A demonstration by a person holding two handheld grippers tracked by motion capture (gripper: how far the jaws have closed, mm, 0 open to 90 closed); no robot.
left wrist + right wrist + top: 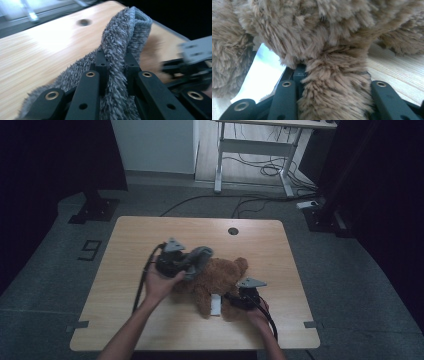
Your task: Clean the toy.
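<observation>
The brown teddy bear (220,282) is found lying near the middle of the wooden table (125,270), just toward the person from the round cable hole (233,231), with a white tag (215,305) showing between its legs. One of the bear's limbs is clamped by the right gripper (239,299); in the right gripper view the brown fur (334,82) is squeezed tight between the black jaws. A grey fuzzy cloth (120,57) is pinched in the closed jaws of the left gripper (192,270), held up over the bear's upper body.

Now the risks. The cloth is gripped along a bunched fold, so a hard pull could let the pile slide out of the jaws. Were the cloth tugged before the bear is properly pinned, the whole bear could be dragged toward the table edge. The right grip is on soft fur and stuffing only; it may creep loose. The two grippers are seen close together, and a clash is possible.
</observation>
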